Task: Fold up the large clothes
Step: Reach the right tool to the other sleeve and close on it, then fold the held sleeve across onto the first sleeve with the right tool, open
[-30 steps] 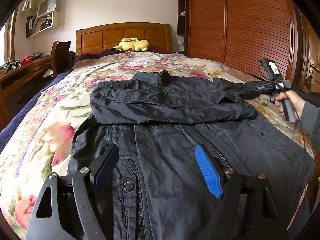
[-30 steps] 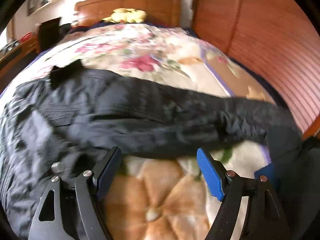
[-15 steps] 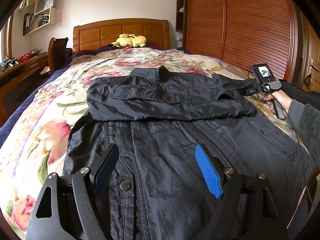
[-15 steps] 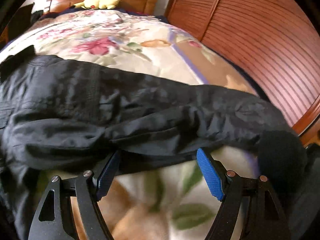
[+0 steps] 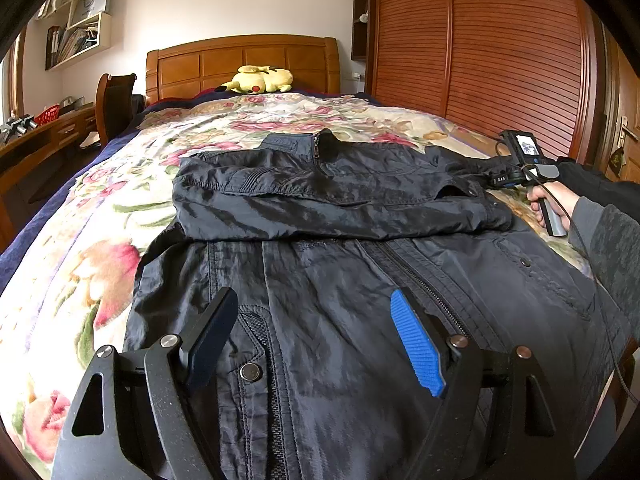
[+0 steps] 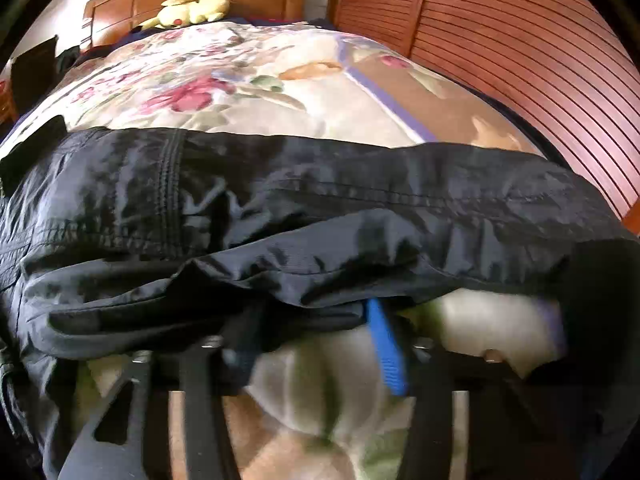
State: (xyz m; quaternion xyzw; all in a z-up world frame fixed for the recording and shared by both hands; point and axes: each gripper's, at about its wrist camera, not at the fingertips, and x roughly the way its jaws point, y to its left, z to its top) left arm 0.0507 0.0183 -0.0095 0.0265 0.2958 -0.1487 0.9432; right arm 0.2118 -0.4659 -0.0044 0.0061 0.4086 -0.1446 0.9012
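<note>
A large black jacket [image 5: 340,280] lies front-up on the floral bedspread [image 5: 80,240], one sleeve folded across its chest. My left gripper [image 5: 316,340] hovers open and empty over the jacket's lower front near the zipper. My right gripper [image 6: 316,336] is at the jacket's right sleeve [image 6: 360,232]; its fingers have narrowed and their tips reach under the sleeve's edge. The view is blurred, so whether they pinch the cloth is unclear. In the left wrist view the right gripper [image 5: 500,178] sits at the sleeve on the bed's right side.
A yellow plush toy [image 5: 260,80] lies by the wooden headboard [image 5: 240,60]. A slatted wooden wardrobe [image 5: 500,60] runs along the right of the bed. A desk and chair [image 5: 116,104] stand on the left.
My right gripper has moved forward into the sleeve's edge and its fingers have closed in from wide open. The left gripper has backed slightly and stays open.
</note>
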